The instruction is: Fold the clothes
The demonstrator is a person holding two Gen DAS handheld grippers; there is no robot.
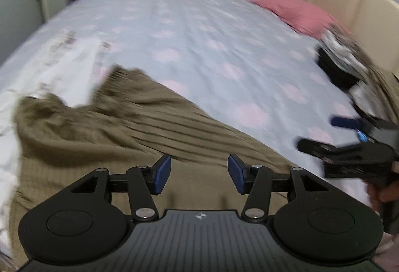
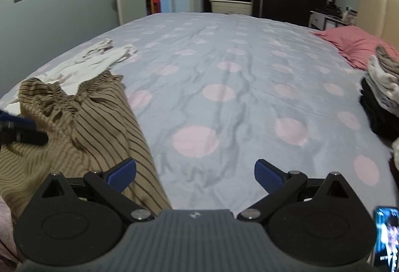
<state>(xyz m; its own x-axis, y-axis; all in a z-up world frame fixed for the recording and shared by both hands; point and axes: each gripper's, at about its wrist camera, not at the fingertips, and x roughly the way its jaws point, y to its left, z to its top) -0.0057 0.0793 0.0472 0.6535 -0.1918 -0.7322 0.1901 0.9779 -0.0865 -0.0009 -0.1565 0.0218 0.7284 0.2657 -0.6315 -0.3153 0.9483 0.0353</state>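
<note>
Directly under the left gripper (image 1: 199, 176) lies the olive striped garment (image 1: 139, 137), and it serves as the landmark for all else. Largest of what shows is the bed (image 2: 224, 87), its pale cover dotted pink, with the garment spread along its near left part and its gathered waistband crumpled at the far end. Beyond that waistband lies a white garment (image 2: 94, 62), touching or slightly under the olive cloth. Far to the right of the garment, by the headboard, sits a pink pillow (image 2: 354, 45), and nearer on that side a stack of folded clothes (image 2: 384, 82). At the near right corner of the right wrist view a lit phone (image 2: 385, 234) lies by the bed's edge.

Left gripper: blue pads spread apart, nothing between them, hanging just above the cloth. Right gripper (image 2: 195, 176): pads spread wider, empty, its left pad over the garment's right edge and its right pad over bare cover.

My judgement is that the step in hand is taking hold of the near hem to straighten the piece before a fold. To do it well, each tool should pinch one layer at a corner of the hem, well apart from the other, then draw the fabric taut and flat so the bunched waistband smooths out without dragging the white garment along.
</note>
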